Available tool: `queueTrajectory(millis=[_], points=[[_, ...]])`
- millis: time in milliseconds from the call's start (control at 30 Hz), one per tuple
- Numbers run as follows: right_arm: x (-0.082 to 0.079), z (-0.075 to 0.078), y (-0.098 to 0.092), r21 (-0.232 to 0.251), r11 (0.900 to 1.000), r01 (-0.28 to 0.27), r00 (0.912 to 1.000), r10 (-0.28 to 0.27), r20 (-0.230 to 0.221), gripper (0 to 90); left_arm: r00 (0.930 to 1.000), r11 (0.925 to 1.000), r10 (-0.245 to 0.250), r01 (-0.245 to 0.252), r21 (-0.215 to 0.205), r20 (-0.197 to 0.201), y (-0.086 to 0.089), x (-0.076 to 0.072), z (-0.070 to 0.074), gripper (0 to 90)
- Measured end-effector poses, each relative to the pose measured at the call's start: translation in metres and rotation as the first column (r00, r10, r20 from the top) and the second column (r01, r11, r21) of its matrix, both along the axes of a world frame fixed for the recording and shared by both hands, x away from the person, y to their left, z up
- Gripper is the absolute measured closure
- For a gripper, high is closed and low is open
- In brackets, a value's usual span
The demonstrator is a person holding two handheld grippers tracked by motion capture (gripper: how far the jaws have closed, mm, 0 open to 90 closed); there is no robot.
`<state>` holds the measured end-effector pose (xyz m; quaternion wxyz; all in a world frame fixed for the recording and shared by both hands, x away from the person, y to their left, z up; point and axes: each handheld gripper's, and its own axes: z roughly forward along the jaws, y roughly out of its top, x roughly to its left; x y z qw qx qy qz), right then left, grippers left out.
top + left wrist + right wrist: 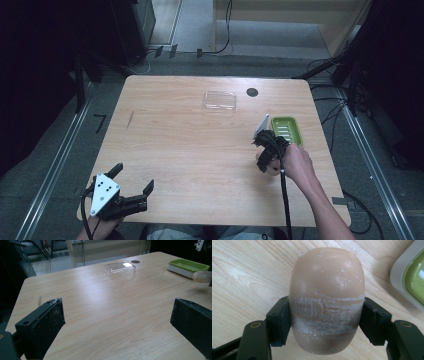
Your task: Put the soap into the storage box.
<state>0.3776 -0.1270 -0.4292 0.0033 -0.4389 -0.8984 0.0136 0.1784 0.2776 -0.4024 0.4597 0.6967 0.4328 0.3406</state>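
The bar of soap (326, 300) is clamped across its width between the fingers (278, 325) of the right gripper (268, 150), a grip that is likely chosen because the narrow sides give the pads flat purchase on a rounded, slippery body; scuffed white marks are seen across its middle where the pads meet it. It is held just over the counter (190, 145), close beside the green soap dish (287, 129), which is set near the right edge, probably as the place meant to receive it. The clear lid (220, 100) is parked farther back, well apart, so the dish stays open. The left gripper (132, 187) is rested at the near left corner, fingers (47, 327) spread wide and empty, kept out of the way.
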Motion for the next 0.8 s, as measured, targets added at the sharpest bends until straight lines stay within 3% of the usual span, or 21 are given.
queueTrajectory(millis=[800], points=[[0.005,0.013,-0.021,0.000,1.000,0.016,0.9999,-0.016,0.005,33.4,1.0000,1.0000,-0.003,0.003,0.001,-0.002,-0.001,0.000,0.000,0.0]])
